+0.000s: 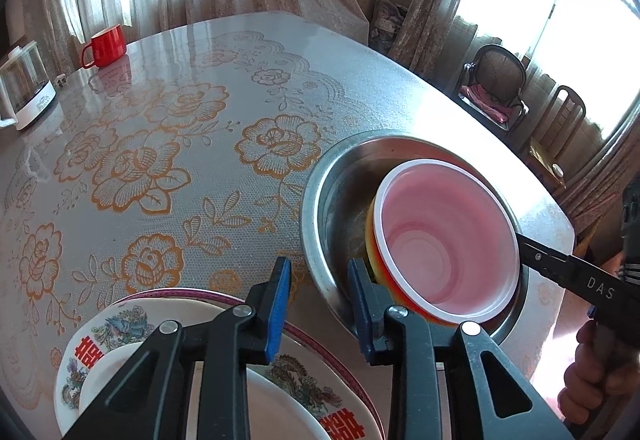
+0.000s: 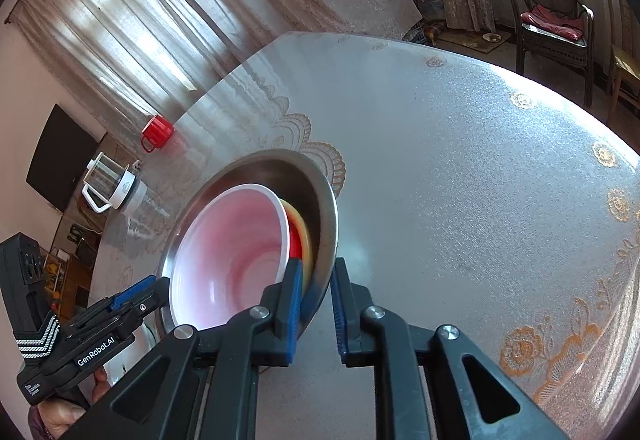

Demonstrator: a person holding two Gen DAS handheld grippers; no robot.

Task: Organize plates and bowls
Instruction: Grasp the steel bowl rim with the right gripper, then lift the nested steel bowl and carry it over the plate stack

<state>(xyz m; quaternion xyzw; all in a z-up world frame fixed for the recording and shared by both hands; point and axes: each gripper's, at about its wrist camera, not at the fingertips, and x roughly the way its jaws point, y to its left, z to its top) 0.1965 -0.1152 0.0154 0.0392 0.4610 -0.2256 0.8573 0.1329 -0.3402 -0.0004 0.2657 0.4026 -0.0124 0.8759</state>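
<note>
A steel basin (image 1: 320,200) stands on the flowered table and holds a bowl (image 1: 448,240) that is pink inside, white-rimmed and red outside, nested on a yellow bowl (image 1: 372,236). My left gripper (image 1: 320,296) straddles the basin's near rim, one finger outside and one inside, with a gap still showing beside the rim. My right gripper (image 2: 318,300) is shut on the basin's (image 2: 324,200) opposite rim, which is pinched between its blue pads (image 2: 294,292). A stack of plates (image 1: 120,324), with red characters and a dragon pattern, lies under the left gripper.
A red mug (image 1: 105,45) and a glass kettle (image 1: 24,88) stand at the table's far left. Dark chairs (image 1: 496,88) are beyond the table's right edge, near bright windows. A person's hand (image 1: 588,372) holds the right gripper's handle.
</note>
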